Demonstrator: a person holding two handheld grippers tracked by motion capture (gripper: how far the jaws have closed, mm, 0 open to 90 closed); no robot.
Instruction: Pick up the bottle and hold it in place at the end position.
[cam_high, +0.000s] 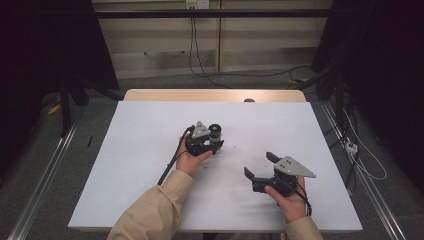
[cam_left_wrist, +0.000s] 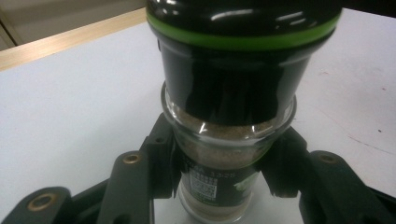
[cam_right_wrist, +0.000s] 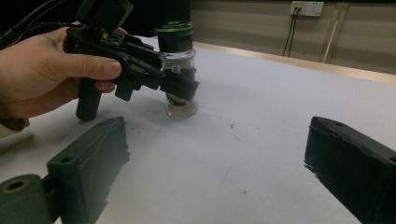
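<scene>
The left gripper is pinching a little glass spice jar near the middle of the high view, and the jar stands upright on the white table. In the left gripper view, the two black jaws press on the glass sides of the jar, just under its black cap with the green ring. The jar looks full of brown powder. The right gripper sits at the lower right of the high view, well apart from the jar, with its jaws spread wide and nothing between them. I think the step now is holding the jar still. Next, the right gripper likely has to come over to the cap, close on it and twist. The table has a few tiny dark specks. Behind it are a wooden edge, a grey floor, black cables and a wall socket.
</scene>
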